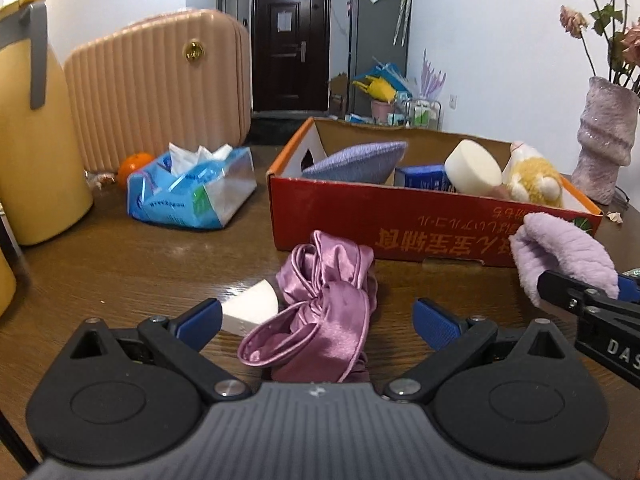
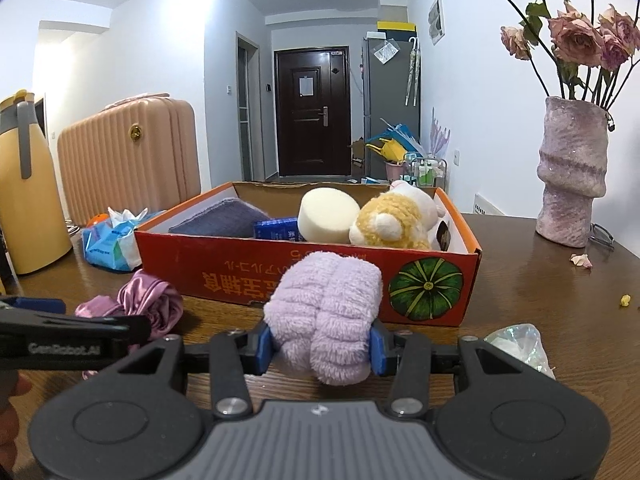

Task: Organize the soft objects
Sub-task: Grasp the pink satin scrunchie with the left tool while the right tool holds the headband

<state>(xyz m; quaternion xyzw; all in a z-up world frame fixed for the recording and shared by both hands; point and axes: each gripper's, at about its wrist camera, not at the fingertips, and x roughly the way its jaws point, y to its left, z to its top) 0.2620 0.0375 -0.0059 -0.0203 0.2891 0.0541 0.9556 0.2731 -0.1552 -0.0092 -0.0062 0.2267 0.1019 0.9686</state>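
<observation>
Two grippers were in frame over a brown wooden table (image 2: 520,280). Far left stood a yellow jug (image 1: 36,140), then a peach suitcase (image 1: 160,92), an orange (image 1: 134,164) and a blue tissue pack (image 1: 188,192). Left gripper (image 1: 316,320) had its blue pads spread wide, holding nothing; the purple satin cloth (image 1: 320,320) lay bunched on the table between them, with a white wedge sponge (image 1: 250,308) touching the cloth's left side, just beside the left pad. Behind sat the red cardboard box (image 2: 280,276) (open top, pumpkin print on the front), holding a folded grey-purple cloth (image 2: 224,218), a small blue carton (image 2: 276,230), a round cream sponge (image 2: 326,214) and a yellow-white plush toy (image 2: 396,220). Right gripper (image 2: 320,346) was pinching a fluffy lilac cloth (image 2: 328,312) between both pads, in front of the box's front wall, outside it. Further right: crinkly clear wrapper (image 2: 516,344) on the table, pink vase (image 2: 572,176) with dried roses (image 2: 580,36).
</observation>
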